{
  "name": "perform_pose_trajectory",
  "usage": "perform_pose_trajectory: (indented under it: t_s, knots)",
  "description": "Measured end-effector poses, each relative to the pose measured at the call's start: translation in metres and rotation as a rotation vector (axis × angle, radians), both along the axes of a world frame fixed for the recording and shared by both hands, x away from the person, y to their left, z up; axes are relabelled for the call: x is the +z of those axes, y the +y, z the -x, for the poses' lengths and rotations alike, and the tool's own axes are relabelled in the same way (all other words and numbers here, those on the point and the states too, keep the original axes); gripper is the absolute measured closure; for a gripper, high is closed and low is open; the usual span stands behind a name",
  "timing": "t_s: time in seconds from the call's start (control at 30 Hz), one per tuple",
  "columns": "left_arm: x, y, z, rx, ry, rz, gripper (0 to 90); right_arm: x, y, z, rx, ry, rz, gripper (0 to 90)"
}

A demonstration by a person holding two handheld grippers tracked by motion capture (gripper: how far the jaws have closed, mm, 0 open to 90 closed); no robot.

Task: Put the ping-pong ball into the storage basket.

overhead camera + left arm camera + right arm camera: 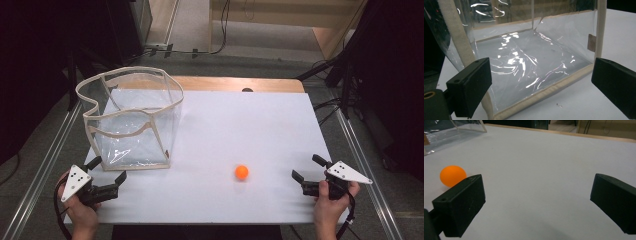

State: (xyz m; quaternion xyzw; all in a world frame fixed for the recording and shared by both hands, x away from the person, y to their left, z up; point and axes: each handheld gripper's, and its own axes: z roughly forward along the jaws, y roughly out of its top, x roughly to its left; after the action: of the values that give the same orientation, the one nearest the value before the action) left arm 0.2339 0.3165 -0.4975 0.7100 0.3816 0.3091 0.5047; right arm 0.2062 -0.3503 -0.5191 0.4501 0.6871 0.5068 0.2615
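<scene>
The orange ball (241, 172) was seen at nine o'clock of the nearer, wide-open right gripper (305, 171); the left gripper (108, 169) was likewise open.

The left gripper (106, 170) is held low in the left hand (80, 207), and its jaws are wide apart. The right gripper (309, 167) sits in the right hand (330, 200). Its jaws are wide apart too, with nothing between them.

A lab-like room: white table (280, 130), dark equipment stands (350, 55), floor cables (220, 30).
</scene>
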Motion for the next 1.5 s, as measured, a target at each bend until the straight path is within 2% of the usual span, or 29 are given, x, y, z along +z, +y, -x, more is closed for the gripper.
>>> perform_pose_trajectory:
  t_s: [0.03,0.07,0.1,0.13,0.2,0.3,0.37,0.5,0.6,0.67,0.87,1.13,1.3,1.33,1.5]
  knots:
    - [0.000,0.000,0.000,0.001,0.000,-0.002,3.6,0.001,0.000,-0.001,-0.008,-0.004,-0.022,0.0]
    - [0.000,0.000,0.000,0.002,0.001,-0.002,3.6,0.001,0.000,-0.001,-0.008,-0.004,-0.022,0.0]
    - [0.000,-0.001,0.000,0.002,-0.001,-0.003,3.6,0.005,0.001,0.000,-0.012,0.000,-0.058,0.0]
    - [0.000,-0.001,0.000,0.003,-0.001,-0.005,3.6,0.005,0.001,0.000,-0.012,0.000,-0.058,0.0]
    - [0.000,-0.001,0.000,0.001,-0.002,-0.008,3.6,0.010,0.004,-0.001,-0.015,0.005,-0.051,0.0]
    - [0.000,-0.001,0.000,0.002,-0.001,-0.006,3.6,0.020,0.009,0.000,0.027,0.006,-0.034,0.0]
    - [0.000,-0.001,0.000,0.002,-0.001,-0.005,3.6,0.022,0.010,0.000,0.034,0.006,-0.031,0.0]
    - [0.000,-0.001,0.000,0.002,0.000,-0.006,3.6,0.031,0.014,0.000,0.072,0.013,0.007,0.0]
    - [0.000,-0.001,0.000,0.002,0.001,-0.009,3.6,0.039,0.019,-0.001,0.098,0.035,0.040,0.0]
    - [0.000,-0.001,0.000,0.001,0.002,-0.013,3.6,0.040,0.020,-0.001,0.100,0.035,0.045,0.0]
    - [0.000,-0.002,0.000,0.000,0.002,-0.015,3.6,0.046,0.030,-0.005,0.148,0.065,0.072,0.0]
    - [0.000,-0.002,0.000,-0.001,0.002,-0.015,3.6,0.055,0.045,-0.013,0.208,0.076,0.094,0.0]
    - [0.000,-0.002,0.000,0.000,0.002,-0.017,3.6,0.062,0.055,-0.018,0.239,0.083,0.129,0.0]
    - [0.000,-0.002,0.000,0.000,0.002,-0.018,3.6,0.062,0.057,-0.020,0.255,0.078,0.127,0.0]
    - [-0.001,-0.002,0.000,-0.001,0.001,-0.018,3.6,0.062,0.062,-0.023,0.270,0.084,0.127,0.0]
